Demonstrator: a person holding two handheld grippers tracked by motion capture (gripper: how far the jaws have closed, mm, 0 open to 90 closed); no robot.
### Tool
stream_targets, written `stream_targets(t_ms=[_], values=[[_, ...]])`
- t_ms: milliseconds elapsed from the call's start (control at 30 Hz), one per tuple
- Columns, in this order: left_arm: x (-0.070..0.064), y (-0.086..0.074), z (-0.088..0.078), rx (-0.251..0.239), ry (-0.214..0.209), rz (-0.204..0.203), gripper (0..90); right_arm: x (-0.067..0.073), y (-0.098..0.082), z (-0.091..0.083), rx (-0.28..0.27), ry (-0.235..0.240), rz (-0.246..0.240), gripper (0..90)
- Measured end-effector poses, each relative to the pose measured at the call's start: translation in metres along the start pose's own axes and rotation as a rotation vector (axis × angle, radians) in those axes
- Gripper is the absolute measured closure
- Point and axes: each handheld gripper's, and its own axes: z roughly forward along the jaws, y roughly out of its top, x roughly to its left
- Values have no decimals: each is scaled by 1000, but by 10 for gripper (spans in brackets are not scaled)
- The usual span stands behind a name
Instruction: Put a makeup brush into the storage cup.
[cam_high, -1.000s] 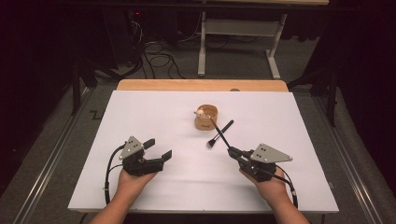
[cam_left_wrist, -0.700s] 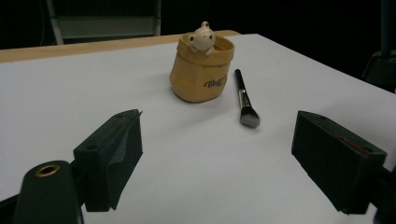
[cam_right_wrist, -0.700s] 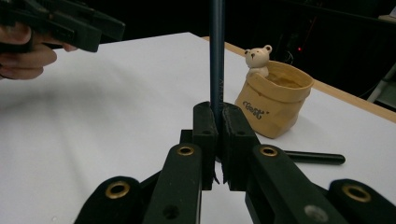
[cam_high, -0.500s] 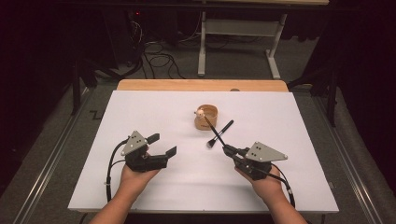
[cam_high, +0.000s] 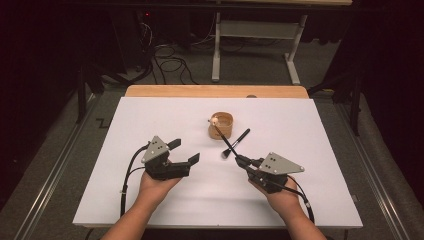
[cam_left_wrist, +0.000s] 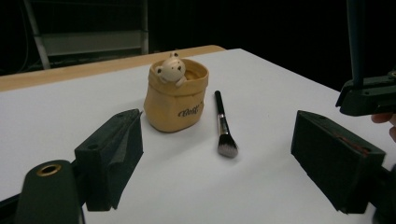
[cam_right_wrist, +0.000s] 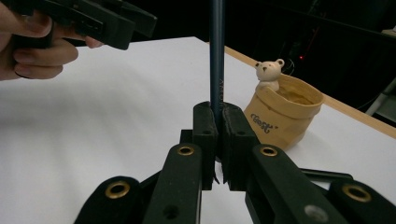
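1. Clamping a thin dark brush handle (cam_right_wrist: 216, 56), the right gripper (cam_high: 243, 161) has its fingers pressed together on the stick, which slants toward the pouch.
2. Left gripper (cam_high: 186, 151) hovers with fingers wide apart, nothing between them.
3. Tan pouch (cam_high: 221, 125) with a small bear figure (cam_left_wrist: 171, 70) stands mid-table (cam_high: 325, 150).
4. Second makeup brush (cam_left_wrist: 223, 126) lies just beside the pouch; the held handle crosses over it, possibly touching.
5. Cables (cam_high: 167, 65) and a metal frame lie beyond the table.
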Motion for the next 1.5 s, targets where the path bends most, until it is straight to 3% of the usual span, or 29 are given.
stream_targets(t_ms=[467, 567, 833, 1233, 1300, 1500], values=[[-13, 8, 11, -26, -50, -27, 174, 10, 7, 12, -15, 20, -13, 869], [-14, 6, 8, -31, -65, -19, 168, 11, 5, 13, 3, 20, -19, 869], [-15, 0, 4, -37, -103, -42, 171, 15, 0, 18, 29, 23, -14, 869], [-17, 0, 1, -49, -121, -51, 180, 24, 0, 32, 34, 41, -29, 869], [-17, 0, 1, -47, -126, -56, 181, 27, 0, 33, 37, 51, -51, 869], [-18, -1, 1, -43, -142, -67, 182, 31, 0, 32, 41, 61, -55, 869]])
